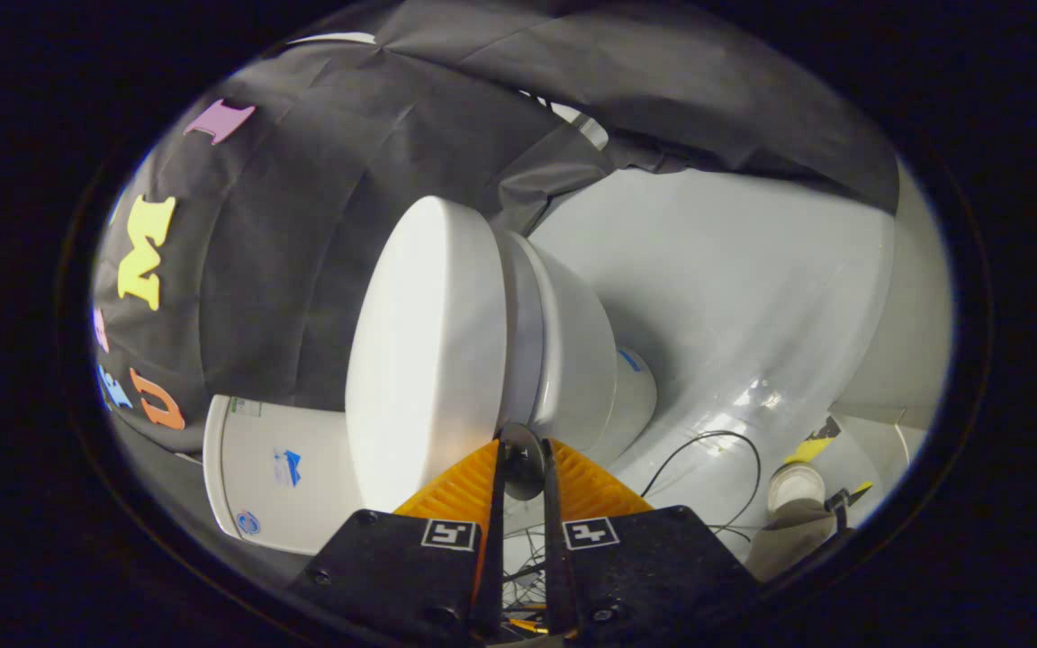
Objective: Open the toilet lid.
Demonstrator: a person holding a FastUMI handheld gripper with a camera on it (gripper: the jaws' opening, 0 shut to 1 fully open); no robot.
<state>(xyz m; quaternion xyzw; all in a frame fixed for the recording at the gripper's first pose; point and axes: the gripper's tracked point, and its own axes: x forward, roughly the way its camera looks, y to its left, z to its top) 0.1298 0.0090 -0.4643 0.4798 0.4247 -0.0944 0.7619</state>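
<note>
Gripper [523, 450] fingers are set narrow, nearly closed, gripping nothing certain; smooth white oval plastic toilet lid [424, 351] is seen just ahead, its front rim at the fingertips.

Black cable [734, 459] looped on glossy white floor [734, 297]; round white cup-like object [795, 486] nearby.
</note>
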